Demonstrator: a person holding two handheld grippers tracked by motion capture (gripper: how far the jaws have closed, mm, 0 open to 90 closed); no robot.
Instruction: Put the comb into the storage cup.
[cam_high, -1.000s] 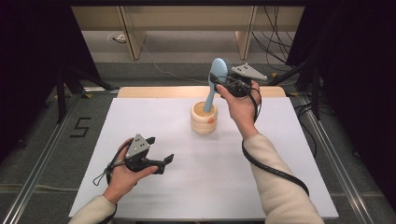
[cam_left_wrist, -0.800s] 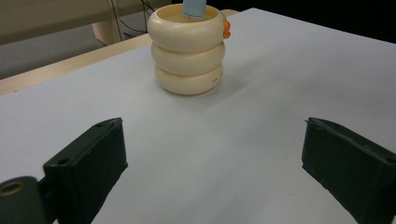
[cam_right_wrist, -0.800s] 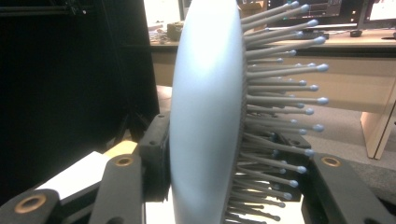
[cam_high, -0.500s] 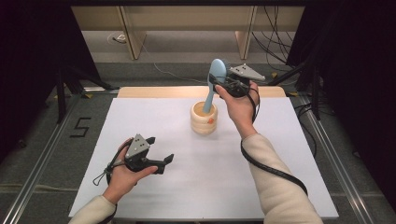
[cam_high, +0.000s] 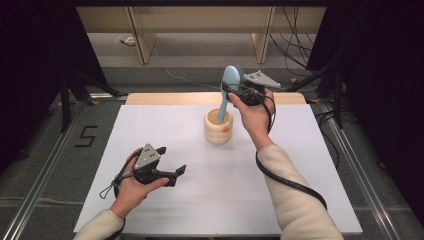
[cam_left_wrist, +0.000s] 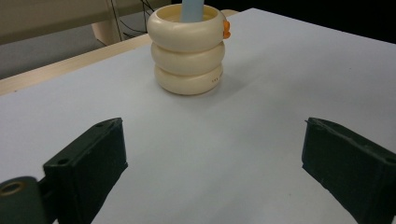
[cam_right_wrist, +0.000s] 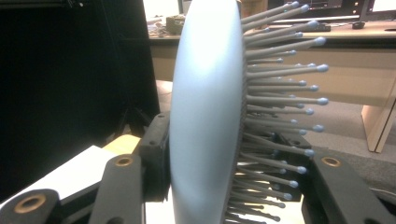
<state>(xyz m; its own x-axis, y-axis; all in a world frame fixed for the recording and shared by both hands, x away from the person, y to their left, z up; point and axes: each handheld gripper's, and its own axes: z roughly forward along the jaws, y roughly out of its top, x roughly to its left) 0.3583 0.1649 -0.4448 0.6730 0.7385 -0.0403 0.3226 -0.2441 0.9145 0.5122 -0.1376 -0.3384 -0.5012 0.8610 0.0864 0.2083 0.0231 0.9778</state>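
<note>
- The pale blue hairbrush (cam_high: 230, 82) stands nearly upright, its handle down inside the cream ringed holder (cam_high: 218, 127) and its oval head well above the holder's rim, tilted a little to the right in the high view.
- In the right gripper view the hairbrush (cam_right_wrist: 205, 116) shows edge-on: smooth blue back to the left, grey bristles with small blue tips pointing right.
- The right gripper (cam_high: 239, 92) is clamped on the hairbrush head; one black jaw presses on the smooth back, the other sits in among the bristles.
- The right hand (cam_high: 255, 117) holds that gripper above and just behind the holder, the forearm in a cream sleeve reaching in from the lower right.
- The holder is made of three stacked rounded rings with a small orange knob (cam_high: 226, 129) on its side; it stands on the white desk (cam_high: 300, 165) toward the far middle.
- In the left gripper view the holder (cam_left_wrist: 189, 51) stands upright ahead of the jaws, with the blue handle rising out of its mouth.
- The left gripper (cam_high: 172, 172) has its jaws wide apart with nothing between them, low over the desk and well apart from the holder, pointing toward it.
- The left hand (cam_high: 132, 182) grips it near the front left of the desk.
- A bare wooden strip (cam_high: 165, 98) shows along the desk's far edge.
</note>
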